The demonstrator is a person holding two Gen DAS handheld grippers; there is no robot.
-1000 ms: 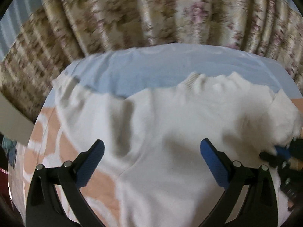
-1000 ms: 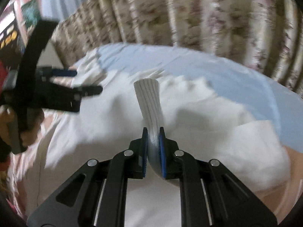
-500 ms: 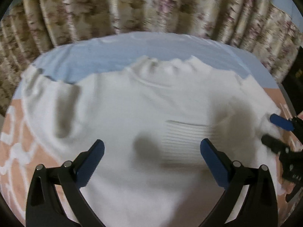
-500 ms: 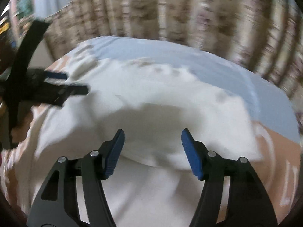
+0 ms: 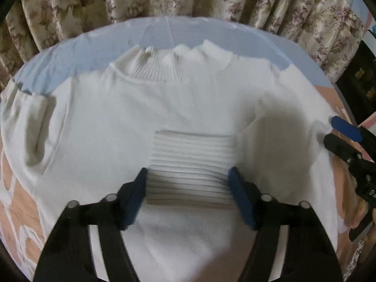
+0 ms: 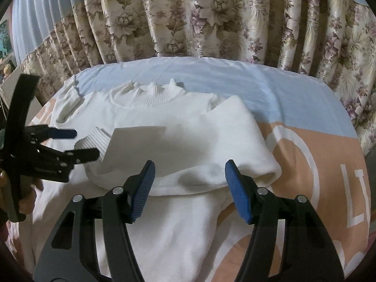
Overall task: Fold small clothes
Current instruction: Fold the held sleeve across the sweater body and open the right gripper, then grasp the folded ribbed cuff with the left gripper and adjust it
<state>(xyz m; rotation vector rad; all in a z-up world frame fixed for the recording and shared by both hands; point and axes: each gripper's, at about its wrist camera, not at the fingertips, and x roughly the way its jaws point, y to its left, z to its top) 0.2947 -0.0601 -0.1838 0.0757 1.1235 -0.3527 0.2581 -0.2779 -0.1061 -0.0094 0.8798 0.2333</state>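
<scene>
A white knit sweater (image 5: 188,108) lies flat on the bed, its ribbed collar (image 5: 169,68) at the far side. One sleeve is folded across the chest, and its ribbed cuff (image 5: 190,162) rests in the middle. My left gripper (image 5: 186,176) points down over that cuff. Its jaws are closing, the blue pads flank the cuff's two edges, and I see no squeeze. From the right wrist view the cuff (image 6: 98,136) sits between the left gripper (image 6: 85,142) fingers. My right gripper (image 6: 188,176) hangs open above the folded sleeve (image 6: 211,141) with nothing between its pads; it also shows as the right gripper (image 5: 330,129) at the sweater's right edge.
The bed cover (image 6: 305,164) is pale blue at the far side and peach with white letters nearer. A floral curtain (image 6: 211,23) hangs right behind the bed. A hand (image 6: 25,202) holds the left gripper. The other sleeve (image 5: 35,127) lies bunched at the sweater's left side.
The right gripper let go of the ribbed cuff, opened and drew back to the right, leaving the sleeve across the chest. The left gripper moved over the cuff and its jaws narrowed.
</scene>
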